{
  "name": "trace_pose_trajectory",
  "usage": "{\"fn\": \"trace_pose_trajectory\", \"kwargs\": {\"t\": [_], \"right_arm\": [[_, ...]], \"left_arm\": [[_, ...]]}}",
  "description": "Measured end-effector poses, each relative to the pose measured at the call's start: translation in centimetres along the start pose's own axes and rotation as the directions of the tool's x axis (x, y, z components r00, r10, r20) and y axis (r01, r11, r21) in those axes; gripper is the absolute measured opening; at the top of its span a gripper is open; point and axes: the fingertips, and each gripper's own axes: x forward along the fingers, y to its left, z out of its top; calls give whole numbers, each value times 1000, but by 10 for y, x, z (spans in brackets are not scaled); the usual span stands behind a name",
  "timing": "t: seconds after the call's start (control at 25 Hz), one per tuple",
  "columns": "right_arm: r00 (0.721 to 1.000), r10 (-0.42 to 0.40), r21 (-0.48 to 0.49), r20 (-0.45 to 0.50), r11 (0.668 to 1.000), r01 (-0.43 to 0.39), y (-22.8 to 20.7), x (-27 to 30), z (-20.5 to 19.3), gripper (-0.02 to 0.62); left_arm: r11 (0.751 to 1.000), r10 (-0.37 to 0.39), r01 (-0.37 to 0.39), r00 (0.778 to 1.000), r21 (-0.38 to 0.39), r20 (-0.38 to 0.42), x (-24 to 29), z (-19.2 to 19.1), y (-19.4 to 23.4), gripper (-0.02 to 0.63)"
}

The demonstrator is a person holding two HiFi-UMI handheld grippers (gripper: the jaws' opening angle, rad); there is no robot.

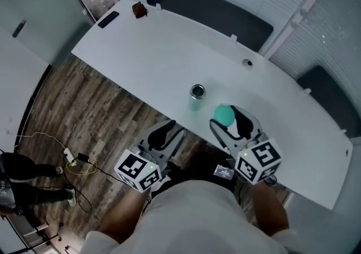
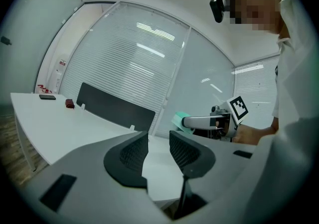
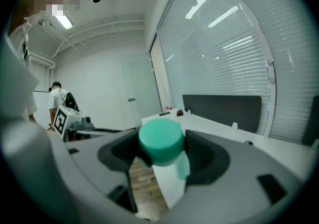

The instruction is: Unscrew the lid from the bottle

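The long white table (image 1: 158,55) runs aslant from far left to near right, with a straight near edge and a smooth, matte top. The bottle (image 1: 197,92) stands upright close to that near edge, its round mouth open and rimmed in shiny metal. Most of the tabletop to its left and right is bare. A flat black phone (image 1: 107,19) and a small brown block (image 1: 139,9) lie well apart from it at the far left end. A small round grommet (image 1: 247,63) sits toward the far edge. Dark panels (image 1: 208,10) line the far side, with slatted blinds behind them.

The right gripper (image 1: 230,118) is closed on the lid (image 1: 222,113), a smooth teal cylinder clamped between its dark ribbed pads just right of the bottle, above the near edge and apart from the mouth. In the right gripper view the lid (image 3: 160,141) fills the gap.

The left gripper (image 1: 163,133) hangs off the table over the wood-plank floor (image 1: 84,112), near the table edge. Its jaws are partly apart with nothing between them; the left gripper view shows the textured pads (image 2: 134,153). Cables (image 1: 73,160) lie on the floor to the left.
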Motion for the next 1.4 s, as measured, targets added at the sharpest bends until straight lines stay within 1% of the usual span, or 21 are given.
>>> {"fn": "trace_pose_trajectory", "kwargs": {"t": [0.56, 0.96, 1.2, 1.4], "right_arm": [[1000, -13, 8, 0, 1000, 13, 9, -12, -4, 304], [1000, -21, -8, -18, 1000, 21, 4, -16, -7, 304], [998, -40, 15, -40, 999, 40, 0, -17, -14, 304], [998, -43, -8, -51, 999, 42, 2, -17, -17, 304]], "left_arm": [[999, 20, -20, 1000, -28, -3, -20, -4, -5, 149], [999, 9, -9, 1000, -32, -3, -19, 0, -10, 149], [999, -5, 4, 1000, -44, -21, -19, -7, -13, 149], [999, -16, 14, 999, -47, -31, -17, -11, -15, 149]]}}
